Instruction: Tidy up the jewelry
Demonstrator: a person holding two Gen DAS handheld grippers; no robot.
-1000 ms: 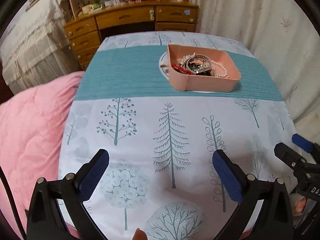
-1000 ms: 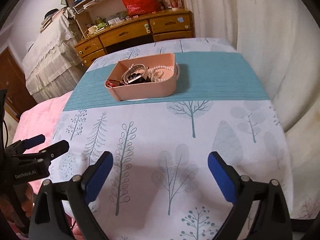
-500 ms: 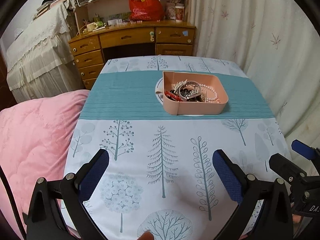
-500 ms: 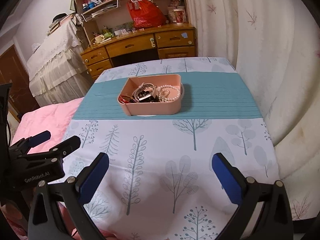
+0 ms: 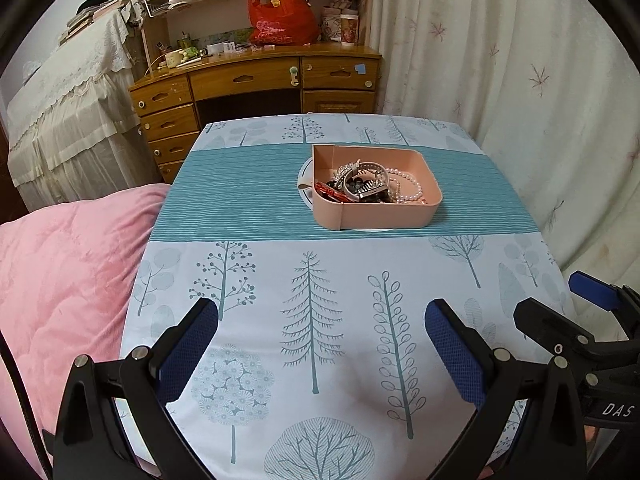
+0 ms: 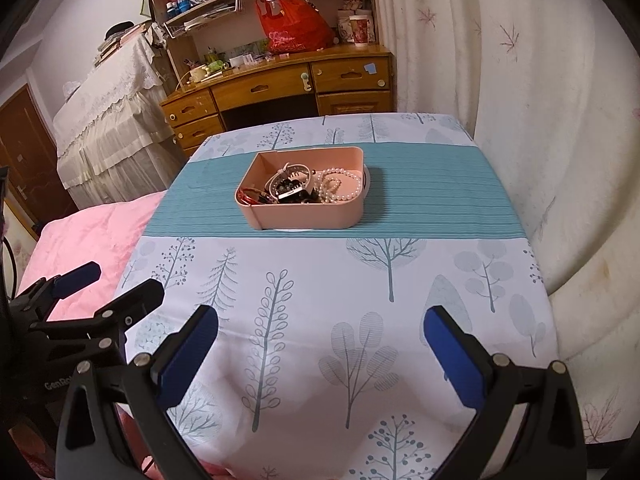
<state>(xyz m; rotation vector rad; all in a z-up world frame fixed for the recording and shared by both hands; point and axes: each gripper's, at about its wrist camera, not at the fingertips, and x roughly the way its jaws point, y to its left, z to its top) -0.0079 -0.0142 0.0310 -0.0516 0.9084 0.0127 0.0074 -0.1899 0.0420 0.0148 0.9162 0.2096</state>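
Note:
A pink tray (image 5: 432,200) (image 6: 304,214) sits on the teal stripe of the tablecloth, far from both grippers. It holds a heap of jewelry (image 5: 362,188) (image 6: 296,188): a pearl string (image 5: 410,192) (image 6: 340,184), bangles, dark beads and a red piece. A white round object (image 5: 305,180) pokes out from under the tray. My left gripper (image 5: 320,344) is open and empty above the table's near edge. My right gripper (image 6: 320,344) is open and empty too, beside it on the right.
The tree-print tablecloth (image 5: 320,300) covers the table. A pink quilt (image 5: 60,272) lies to the left. A wooden desk (image 5: 256,84) with a red bag (image 5: 280,16) stands behind. Cream curtains (image 5: 520,100) hang along the right.
Both grippers have pulled back and risen away from the tray, which now looks smaller and farther. Both stay open and empty.

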